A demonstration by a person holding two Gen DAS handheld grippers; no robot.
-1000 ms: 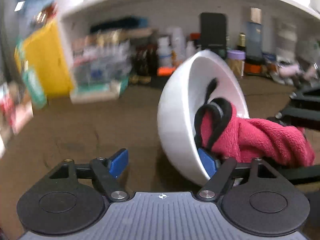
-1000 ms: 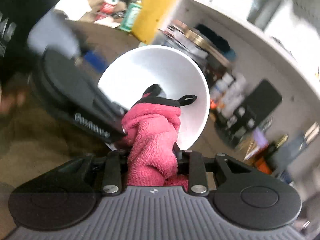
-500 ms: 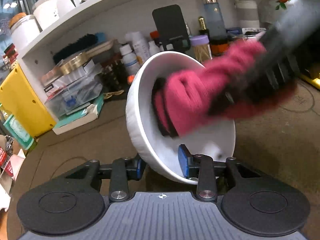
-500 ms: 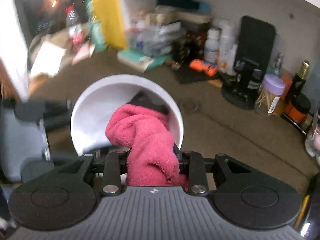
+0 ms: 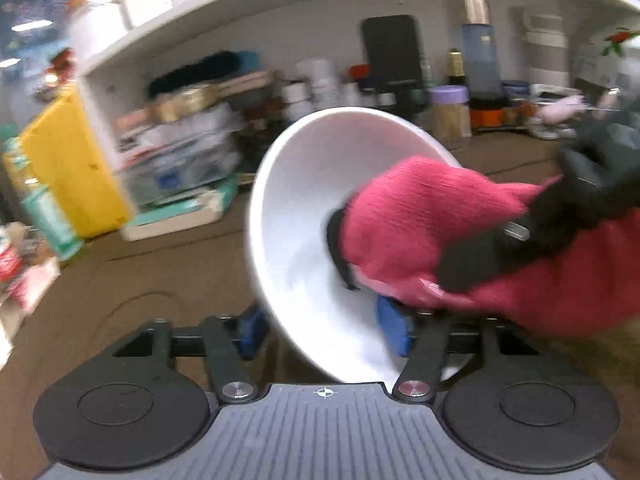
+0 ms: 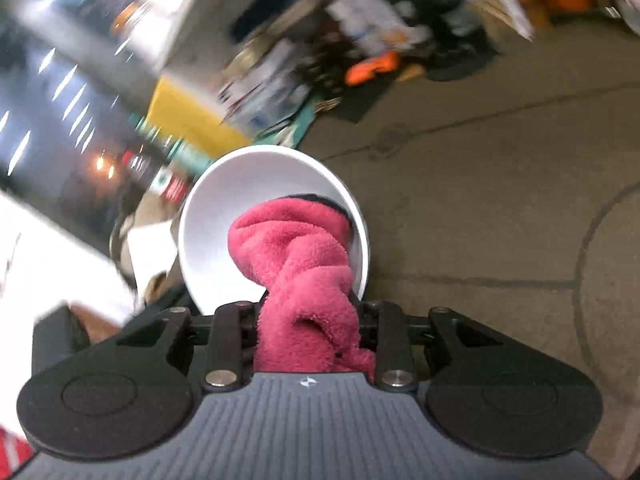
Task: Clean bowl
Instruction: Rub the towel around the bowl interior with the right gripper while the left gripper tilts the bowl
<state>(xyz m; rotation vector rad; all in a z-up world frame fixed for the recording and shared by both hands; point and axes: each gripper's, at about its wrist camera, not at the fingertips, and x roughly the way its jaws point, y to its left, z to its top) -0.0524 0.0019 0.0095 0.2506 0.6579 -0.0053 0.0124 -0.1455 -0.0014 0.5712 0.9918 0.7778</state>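
Observation:
A white bowl (image 5: 304, 216) is tilted on its side, its rim pinched between the blue pads of my left gripper (image 5: 324, 330), which is shut on it. My right gripper (image 6: 308, 320) is shut on a pink towel (image 6: 304, 264) with a black edge, and the towel is pushed into the bowl (image 6: 224, 236). In the left wrist view the towel (image 5: 424, 224) comes in from the right and presses the bowl's inner wall, with the right gripper's black body (image 5: 592, 184) behind it.
A brown table top (image 5: 152, 272) lies under the bowl. A white shelf (image 5: 280, 4) at the back is crowded with bottles, jars and boxes. A yellow box (image 5: 68, 168) stands at left. A black phone stand (image 5: 392, 56) is behind the bowl.
The bowl has tipped more on its side in my left gripper. The towel has swept around inside the bowl, and my right gripper has swung to the right side.

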